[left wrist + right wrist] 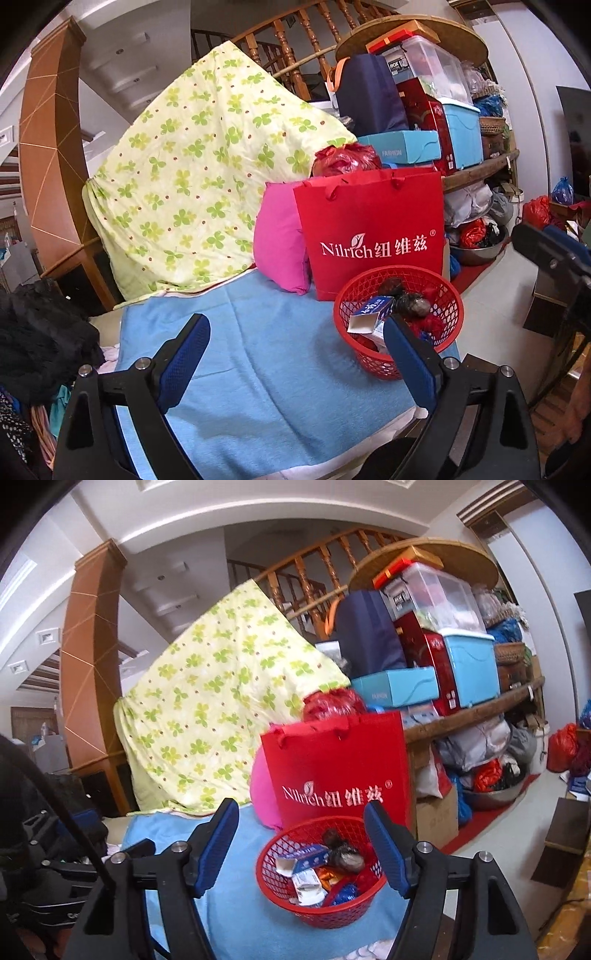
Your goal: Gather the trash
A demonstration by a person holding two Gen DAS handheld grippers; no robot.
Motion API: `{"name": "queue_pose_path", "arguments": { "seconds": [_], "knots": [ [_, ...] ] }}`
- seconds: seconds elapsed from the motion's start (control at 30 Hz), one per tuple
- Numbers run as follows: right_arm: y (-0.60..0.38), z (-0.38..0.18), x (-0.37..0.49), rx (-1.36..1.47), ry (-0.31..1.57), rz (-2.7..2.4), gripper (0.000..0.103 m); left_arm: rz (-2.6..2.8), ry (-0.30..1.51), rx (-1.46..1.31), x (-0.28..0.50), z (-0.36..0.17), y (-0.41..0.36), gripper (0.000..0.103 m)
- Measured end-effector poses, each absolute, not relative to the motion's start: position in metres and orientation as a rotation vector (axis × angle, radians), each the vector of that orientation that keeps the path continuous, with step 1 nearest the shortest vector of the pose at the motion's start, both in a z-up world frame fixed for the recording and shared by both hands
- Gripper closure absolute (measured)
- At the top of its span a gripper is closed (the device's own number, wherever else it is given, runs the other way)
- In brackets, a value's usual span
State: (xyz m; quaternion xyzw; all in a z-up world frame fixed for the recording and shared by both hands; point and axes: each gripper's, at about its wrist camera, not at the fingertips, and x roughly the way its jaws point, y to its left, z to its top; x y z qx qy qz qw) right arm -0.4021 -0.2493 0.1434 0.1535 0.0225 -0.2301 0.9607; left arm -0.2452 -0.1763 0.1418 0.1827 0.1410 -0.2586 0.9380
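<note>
Both grippers, left (295, 354) and right (301, 845), are spread and empty. The red basket (280, 904) sits near the edge of the blue cloth (258, 350); a careless push could tip the trash out.

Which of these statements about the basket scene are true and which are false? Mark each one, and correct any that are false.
1. The red basket holds several pieces of trash. True.
2. The red paper bag stands in front of the basket. False: it stands behind it.
3. The left tongs grip a carton. False: they are open and empty.
4. The basket sits on a light blue cloth. True.
5. The right tongs are open with nothing held. True.
</note>
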Motion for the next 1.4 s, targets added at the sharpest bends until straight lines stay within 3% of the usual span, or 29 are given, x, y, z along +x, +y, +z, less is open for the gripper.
{"name": "queue_pose_path", "arguments": {
  "seconds": [0.43, 1.4],
  "knots": [
    [-0.218, 0.169, -0.428, 0.209, 0.025, -0.463, 0.024, -0.502, 0.255, 0.365, -0.267, 0.165, -0.156, 0.006],
    [-0.226, 0.145, -0.409, 0.239, 0.160, -0.446, 0.024, -0.444, 0.317, 0.334, -0.261, 0.149, -0.154, 0.006]
  ]
}}
